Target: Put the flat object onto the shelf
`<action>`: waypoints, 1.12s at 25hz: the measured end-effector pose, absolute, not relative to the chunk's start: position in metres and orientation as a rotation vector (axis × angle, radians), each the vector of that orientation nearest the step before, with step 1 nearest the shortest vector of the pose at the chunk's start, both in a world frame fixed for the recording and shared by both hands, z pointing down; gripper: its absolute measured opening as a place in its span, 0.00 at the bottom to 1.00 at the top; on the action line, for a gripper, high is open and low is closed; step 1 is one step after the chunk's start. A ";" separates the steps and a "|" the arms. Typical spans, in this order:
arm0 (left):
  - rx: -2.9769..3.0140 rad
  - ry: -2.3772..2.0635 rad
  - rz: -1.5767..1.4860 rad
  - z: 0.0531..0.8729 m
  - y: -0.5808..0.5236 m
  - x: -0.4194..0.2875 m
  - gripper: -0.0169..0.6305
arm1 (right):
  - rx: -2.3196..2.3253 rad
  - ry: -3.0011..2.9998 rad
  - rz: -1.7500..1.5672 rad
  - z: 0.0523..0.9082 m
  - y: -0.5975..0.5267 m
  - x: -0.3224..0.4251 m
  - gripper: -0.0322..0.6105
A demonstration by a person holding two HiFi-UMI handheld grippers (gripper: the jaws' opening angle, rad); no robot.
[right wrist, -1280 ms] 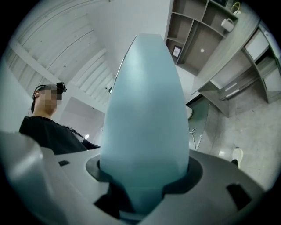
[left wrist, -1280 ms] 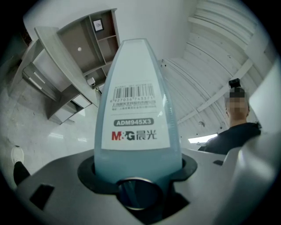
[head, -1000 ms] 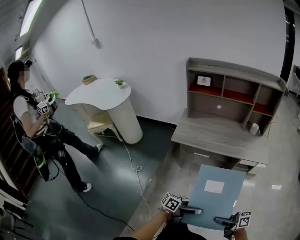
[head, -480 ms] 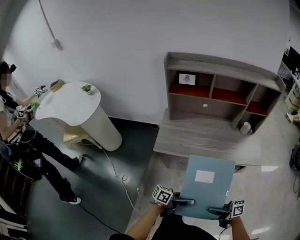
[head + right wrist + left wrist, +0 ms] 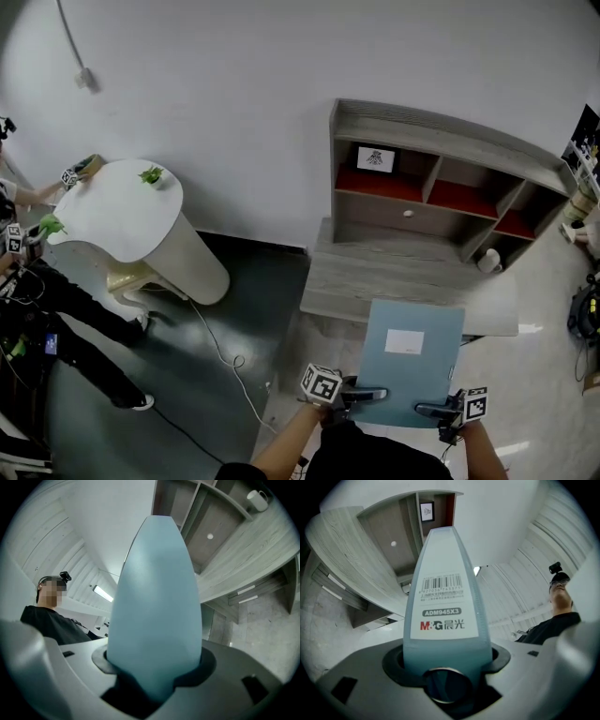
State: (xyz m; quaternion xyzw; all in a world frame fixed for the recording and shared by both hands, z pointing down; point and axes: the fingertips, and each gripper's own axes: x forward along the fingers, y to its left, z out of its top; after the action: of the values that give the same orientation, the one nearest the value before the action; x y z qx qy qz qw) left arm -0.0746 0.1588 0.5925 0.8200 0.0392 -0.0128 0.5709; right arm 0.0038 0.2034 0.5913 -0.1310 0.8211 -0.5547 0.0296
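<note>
Both grippers clamp the near edge of the blue folder [image 5: 410,361]. The left gripper [image 5: 368,397] is closed on its labelled spine side at 7 o'clock and the right gripper [image 5: 429,410] is closed on the plain side at 5 o'clock. Each gripper view shows the jaws pressed against the folder. The folder is carried level, above the floor and the near edge of the desk top [image 5: 375,277], with the shelf unit [image 5: 441,127] at 12 o'clock. The step in hand is judged to be the carry toward the shelf. Recommended practice is to advance both grippers together, keep the folder level so neither grip twists, line its far edge up with a chosen bay, and lift it over the bay's lip before release. As for contents, the upper-left bay holds a small framed picture [image 5: 376,158]. The red-floored bays at 12 and 1 o'clock show nothing inside. The wide lower bay shows only a small pale knob [image 5: 408,214]. A white mug [image 5: 487,261] stands at the lower-right bay, at 2 o'clock, and should be avoided.
</note>
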 end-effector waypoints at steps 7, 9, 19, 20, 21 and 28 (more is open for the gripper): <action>1.887 0.081 -0.072 0.603 0.137 -0.085 0.47 | -0.400 2.539 -1.780 0.600 0.179 -0.005 0.47; 1.894 0.098 -0.062 0.604 0.135 -0.084 0.47 | -0.422 2.532 -1.768 0.603 0.178 -0.006 0.47; 1.871 0.066 0.005 0.625 0.093 -0.067 0.48 | -0.450 2.443 -1.801 0.620 0.143 0.012 0.47; 1.879 0.051 0.012 0.625 0.086 -0.064 0.48 | -0.444 2.440 -1.800 0.621 0.136 0.014 0.47; 1.887 0.038 0.016 0.625 0.079 -0.062 0.49 | -0.435 2.439 -1.798 0.623 0.130 0.016 0.47; 1.871 -0.067 0.037 0.641 0.035 -0.046 0.50 | -0.336 2.434 -1.847 0.643 0.082 0.036 0.47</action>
State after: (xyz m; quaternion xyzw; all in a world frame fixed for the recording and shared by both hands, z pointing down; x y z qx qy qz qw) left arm -0.0462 0.0352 0.6410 0.8047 -0.0288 0.0161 0.5927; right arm 0.0360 0.0823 0.6430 -0.1091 0.7914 -0.6006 0.0336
